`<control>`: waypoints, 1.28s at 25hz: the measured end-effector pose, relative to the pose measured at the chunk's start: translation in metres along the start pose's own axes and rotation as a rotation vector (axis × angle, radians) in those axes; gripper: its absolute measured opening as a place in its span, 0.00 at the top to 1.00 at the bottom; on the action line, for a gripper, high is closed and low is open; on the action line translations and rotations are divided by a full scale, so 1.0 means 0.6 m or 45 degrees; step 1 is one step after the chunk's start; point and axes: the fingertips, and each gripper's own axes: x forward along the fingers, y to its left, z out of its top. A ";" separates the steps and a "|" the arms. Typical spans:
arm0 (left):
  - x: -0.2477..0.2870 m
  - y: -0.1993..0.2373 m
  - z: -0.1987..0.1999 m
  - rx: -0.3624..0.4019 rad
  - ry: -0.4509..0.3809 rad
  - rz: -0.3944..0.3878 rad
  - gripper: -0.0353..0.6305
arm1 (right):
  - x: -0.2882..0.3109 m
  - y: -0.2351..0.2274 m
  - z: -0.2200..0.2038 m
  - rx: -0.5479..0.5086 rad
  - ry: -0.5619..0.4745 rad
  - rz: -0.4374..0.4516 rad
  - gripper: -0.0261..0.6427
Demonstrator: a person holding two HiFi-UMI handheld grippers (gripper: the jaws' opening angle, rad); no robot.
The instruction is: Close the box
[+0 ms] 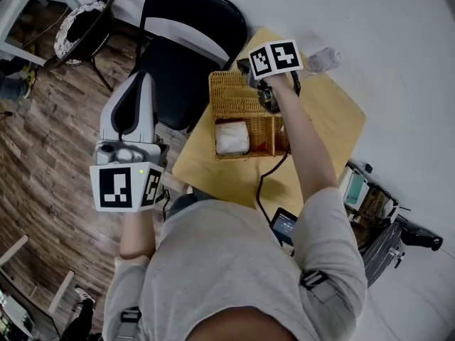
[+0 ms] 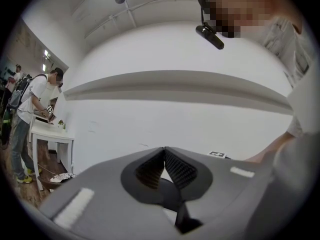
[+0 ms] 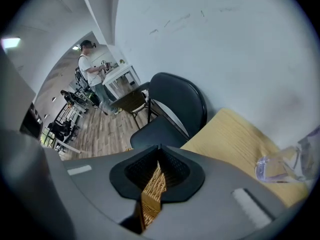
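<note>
Two grippers, one wicker box: only the right one is working on it.

At the left, the left gripper point(image 1: 142, 84) is hovering over the wood floor with its jaws point(image 2: 164, 156) pressed together on nothing, well apart from the single small table point(image 1: 327, 119). One black chair point(image 1: 185, 41) is standing just beside that table. On the table the one wicker box point(image 1: 245, 130) is sitting open, showing one white bundle point(image 1: 232, 137) inside, its lid point(image 1: 231, 91) raised. The right gripper point(image 1: 269, 99) is clamping its jaws on the lid's woven edge point(image 3: 152, 194). One clear plastic item point(image 1: 323, 59) is lying at the table's far right corner.
</note>
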 end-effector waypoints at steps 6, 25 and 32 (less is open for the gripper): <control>-0.019 -0.007 0.022 0.011 -0.033 -0.006 0.86 | -0.055 0.025 0.020 -0.036 -0.107 0.007 0.93; -0.096 -0.047 0.074 0.040 -0.125 -0.036 0.86 | -0.198 0.098 0.002 -0.138 -0.336 -0.007 0.93; -0.134 -0.074 0.088 0.053 -0.146 -0.053 0.86 | -0.242 0.124 -0.026 -0.178 -0.391 -0.008 0.93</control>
